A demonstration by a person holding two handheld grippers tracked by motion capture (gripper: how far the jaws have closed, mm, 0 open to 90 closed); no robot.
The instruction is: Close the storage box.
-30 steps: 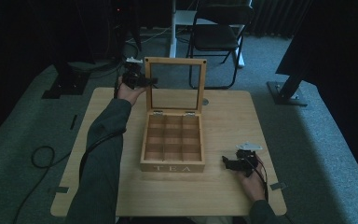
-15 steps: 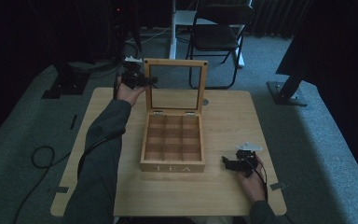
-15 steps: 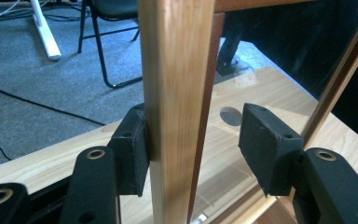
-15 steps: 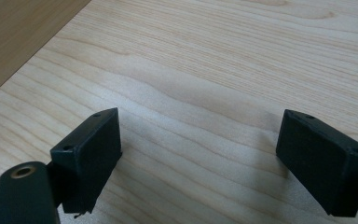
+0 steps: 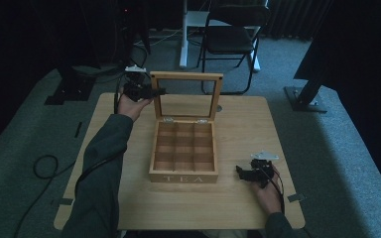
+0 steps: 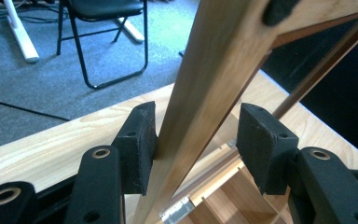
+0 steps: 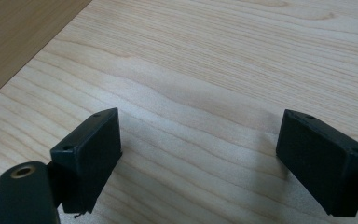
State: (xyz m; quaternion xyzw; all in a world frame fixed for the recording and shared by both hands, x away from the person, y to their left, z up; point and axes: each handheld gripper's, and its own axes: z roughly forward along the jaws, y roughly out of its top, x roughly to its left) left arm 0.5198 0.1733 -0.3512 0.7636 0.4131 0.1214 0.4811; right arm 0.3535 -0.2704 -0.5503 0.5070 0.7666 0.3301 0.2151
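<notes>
- A wooden tea box (image 5: pixel 183 153) sits near the middle of the table (image 5: pixel 129 198), its front wall lettered TEA and its inside split into nine square compartments.
- The box's lid (image 5: pixel 186 77) stands upright at the back of the box, a wooden frame around a clear pane, hinged to the box's rear wall.
- The left gripper (image 5: pixel 151 92) is at the left upright of the lid frame, reached in from the left of the box with the person's arm stretched along the box's left side.
- In the left gripper view the frame bar (image 6: pixel 205 93) passes between the two black jaws; the left pad (image 6: pixel 137 140) touches the wood, while the other pad (image 6: pixel 261 144) stands a little off it with a gap showing.
- The left gripper's jaws have just been closing around that bar and are partly drawn in, not yet clamped on both sides.
- A hinge (image 6: pixel 175 212) shows below the bar in that view, with the box's compartments beyond it.
- The right gripper (image 5: pixel 245 173) lies low at the table to the right of the box's front corner, near but apart from it, pointing toward the box.
- In the right gripper view (image 7: pixel 200 154) its jaws are spread wide over bare table wood with nothing between them.
- A black chair (image 5: pixel 230 34) stands on the floor behind the table, beyond the lid.
</notes>
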